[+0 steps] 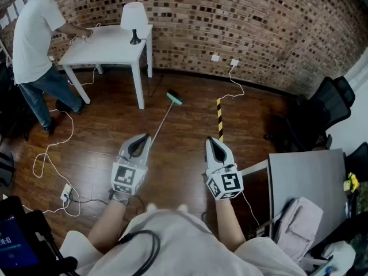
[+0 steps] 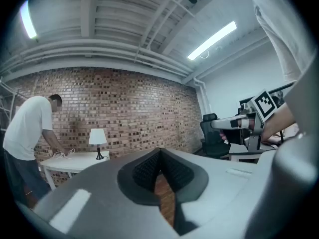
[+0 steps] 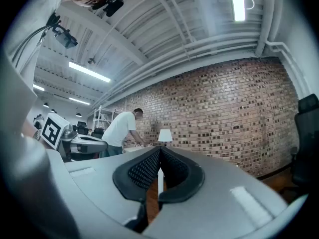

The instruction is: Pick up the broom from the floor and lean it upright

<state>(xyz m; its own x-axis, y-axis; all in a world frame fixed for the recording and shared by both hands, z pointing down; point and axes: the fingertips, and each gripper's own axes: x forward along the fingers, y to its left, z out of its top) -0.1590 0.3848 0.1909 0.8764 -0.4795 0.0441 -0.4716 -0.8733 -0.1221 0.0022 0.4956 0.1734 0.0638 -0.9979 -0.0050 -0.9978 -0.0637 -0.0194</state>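
Note:
The broom lies on the wooden floor, its teal head towards the brick wall and its thin handle running back to a spot just ahead of my left gripper. That gripper is held level above the floor, jaws shut with nothing between them. My right gripper hovers to the right of the handle, apart from it, also shut and empty. Neither gripper view shows the broom.
A white table with a lamp stands by the brick wall, a person bent over it. Cables and a power strip lie left. A black-yellow strip, office chair and grey desk are right.

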